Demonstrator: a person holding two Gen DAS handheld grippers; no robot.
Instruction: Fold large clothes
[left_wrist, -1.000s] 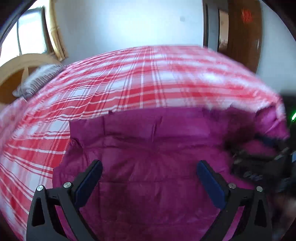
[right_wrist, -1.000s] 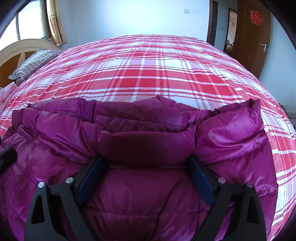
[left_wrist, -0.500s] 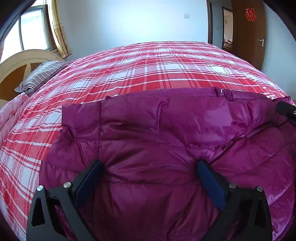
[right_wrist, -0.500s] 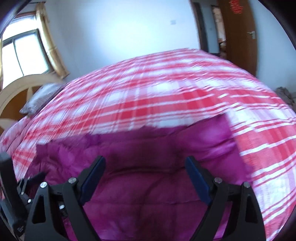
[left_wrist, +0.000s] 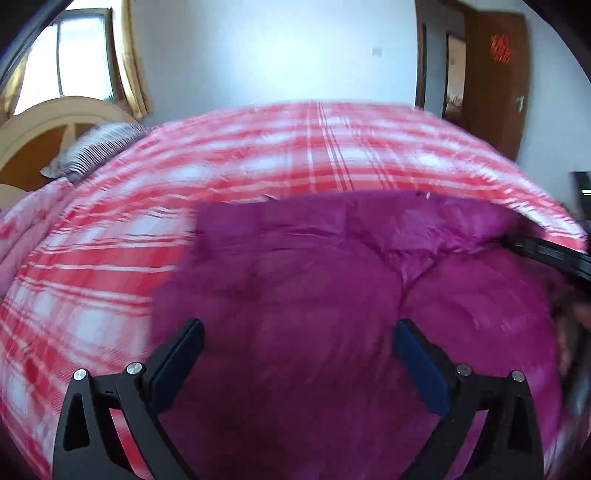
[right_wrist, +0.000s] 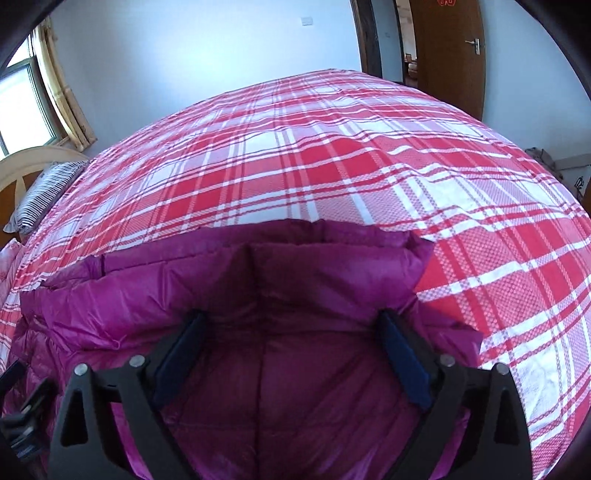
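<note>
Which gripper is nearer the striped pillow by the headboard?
Left. The left gripper is over the purple jacket's pillow-side half; the striped pillow looks larger there. The right gripper works the jacket's far side, pillow smaller.

A bed is covered by a red and white checked bedspread (right_wrist: 332, 155), which fills the middle of both views. A striped pillow (left_wrist: 92, 151) is seen at ten o'clock, laid against a curved wooden headboard (left_wrist: 48, 125). A window (right_wrist: 18, 107) with yellow curtains (right_wrist: 62, 99) is set at nine to ten o'clock. A brown wooden door (right_wrist: 447, 48) is placed at one o'clock, beside a white wall (right_wrist: 207, 55).
</note>
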